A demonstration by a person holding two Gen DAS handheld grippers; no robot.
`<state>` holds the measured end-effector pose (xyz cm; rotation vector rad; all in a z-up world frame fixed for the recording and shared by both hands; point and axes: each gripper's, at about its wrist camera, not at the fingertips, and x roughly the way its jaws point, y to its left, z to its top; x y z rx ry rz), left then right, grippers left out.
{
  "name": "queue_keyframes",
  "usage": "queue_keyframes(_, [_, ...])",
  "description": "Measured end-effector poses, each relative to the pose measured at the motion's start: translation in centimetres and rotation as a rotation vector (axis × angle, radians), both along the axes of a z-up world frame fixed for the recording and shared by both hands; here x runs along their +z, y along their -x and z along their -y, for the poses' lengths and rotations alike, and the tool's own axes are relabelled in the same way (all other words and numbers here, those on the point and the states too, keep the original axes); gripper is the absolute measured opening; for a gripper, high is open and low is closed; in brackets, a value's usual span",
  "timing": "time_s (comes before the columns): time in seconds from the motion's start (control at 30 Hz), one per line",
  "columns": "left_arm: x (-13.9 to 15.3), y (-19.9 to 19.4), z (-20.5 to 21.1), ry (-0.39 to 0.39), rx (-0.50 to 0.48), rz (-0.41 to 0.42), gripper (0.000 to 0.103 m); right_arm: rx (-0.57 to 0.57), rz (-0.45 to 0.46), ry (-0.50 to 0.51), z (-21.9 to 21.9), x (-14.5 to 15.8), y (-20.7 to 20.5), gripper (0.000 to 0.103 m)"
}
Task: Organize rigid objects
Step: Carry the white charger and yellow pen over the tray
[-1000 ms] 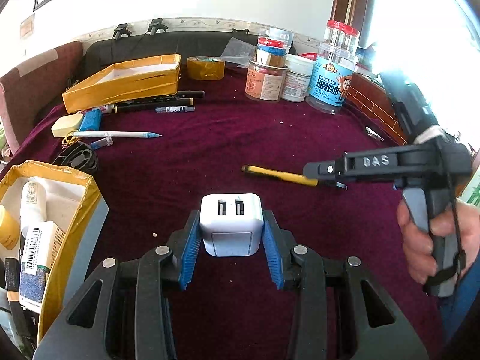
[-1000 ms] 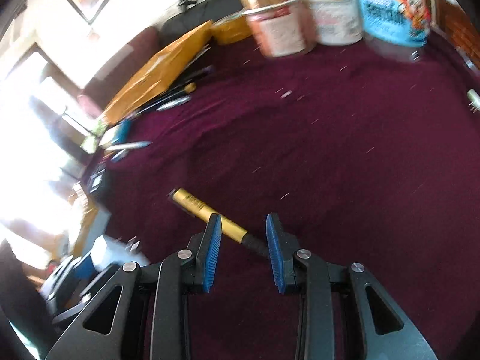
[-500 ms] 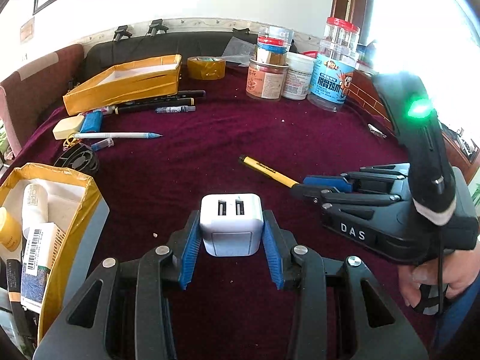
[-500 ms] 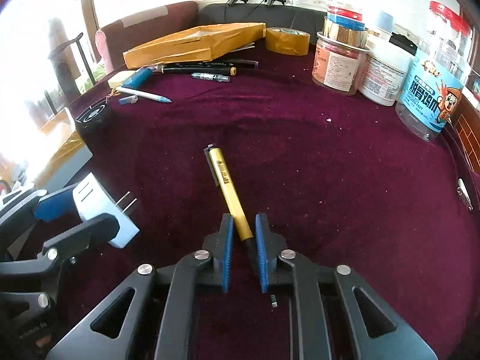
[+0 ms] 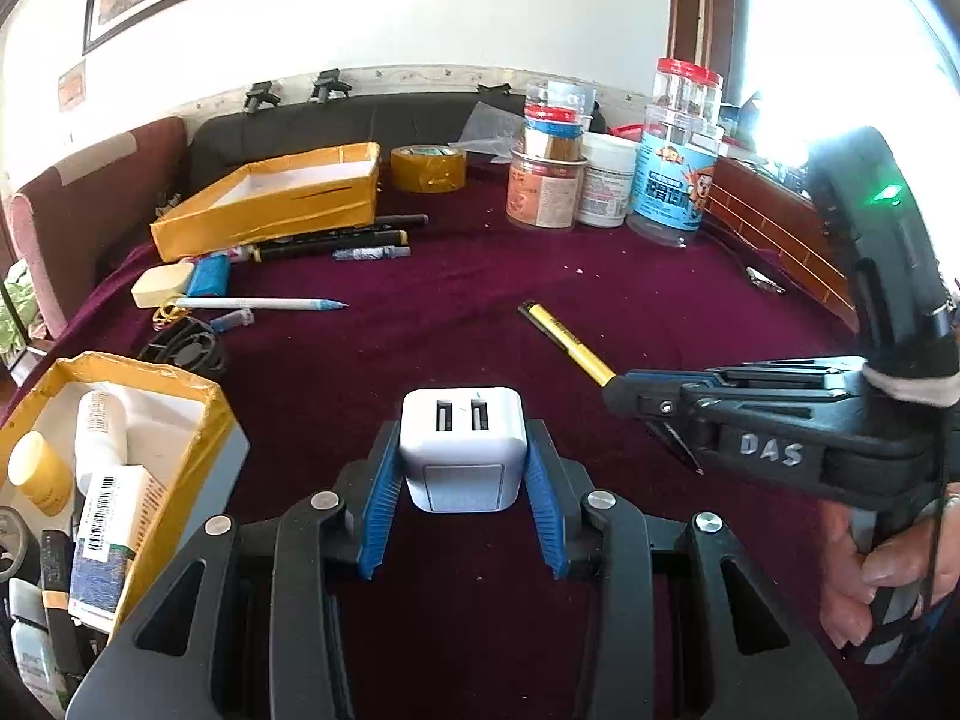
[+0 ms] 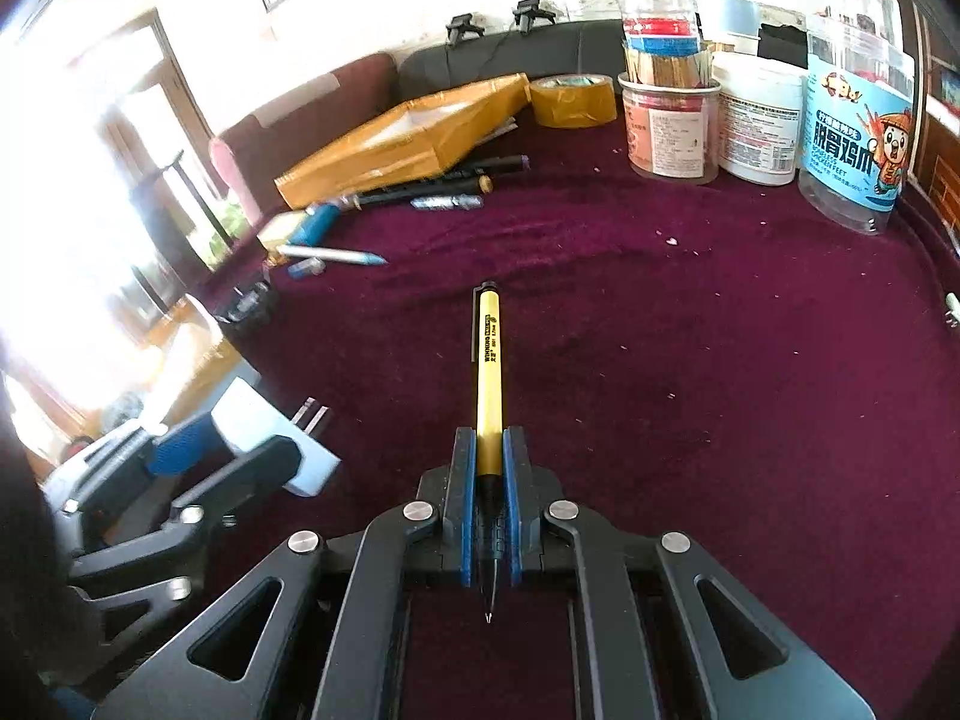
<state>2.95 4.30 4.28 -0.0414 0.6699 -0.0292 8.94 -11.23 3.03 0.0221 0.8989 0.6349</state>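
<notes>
Yellow pen (image 6: 489, 384) clamped in right gripper (image 6: 487, 468), tip hidden in left view, plain in its own, over maroon cloth (image 6: 690, 360). White charger (image 5: 462, 450) pinched in left gripper (image 5: 462, 480); prongs seen only from right. Left box (image 5: 180, 384) cut off.

A tray (image 5: 264, 207) lay at the desk's (image 5: 480, 288) far left, markers (image 5: 336, 237) before it, tape (image 5: 428, 168) to its right, jars (image 5: 606, 180) far right, a box (image 5: 144, 384) near left
</notes>
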Motion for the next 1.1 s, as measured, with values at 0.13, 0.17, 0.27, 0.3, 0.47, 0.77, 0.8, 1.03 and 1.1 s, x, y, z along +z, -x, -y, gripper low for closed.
queue_keyframes(0.13, [0.2,0.1,0.0,-0.02,0.025,0.02,0.038,0.012,0.019,-0.019,-0.3,0.6,0.6,0.007])
queue_keyframes(0.17, [0.3,0.2,0.0,-0.029,0.034,0.028,0.038,0.017,0.024,-0.019,-0.4,0.8,0.8,0.007])
queue_keyframes(0.27, [0.5,0.4,0.1,-0.058,0.059,0.055,0.038,0.019,0.043,-0.03,-0.5,1.3,1.2,0.007])
queue_keyframes(0.3, [0.6,0.5,0.1,-0.065,0.065,0.061,0.038,0.019,0.047,-0.038,-0.5,1.6,1.3,0.007])
queue_keyframes(0.47, [1.3,1.2,-0.1,-0.081,0.101,0.085,0.038,0.012,0.059,-0.059,-0.4,2.4,1.5,0.007])
queue_keyframes(0.77, [3.6,3.7,0.0,-0.1,0.108,0.135,0.038,0.005,0.077,-0.082,-0.6,4.7,3.8,0.007])
queue_keyframes(0.8, [3.8,4.1,-0.2,-0.096,0.108,0.136,0.038,0.007,0.074,-0.083,-0.7,4.8,4.0,0.007])
queue_keyframes(1.03, [5.1,6.3,-1.9,-0.081,0.142,0.159,0.038,0.049,0.063,-0.096,-2.9,5.0,5.8,0.007])
queue_keyframes(1.1, [5.4,6.9,-2.5,-0.077,0.158,0.164,0.038,0.063,0.067,-0.093,-3.7,5.1,6.3,0.007])
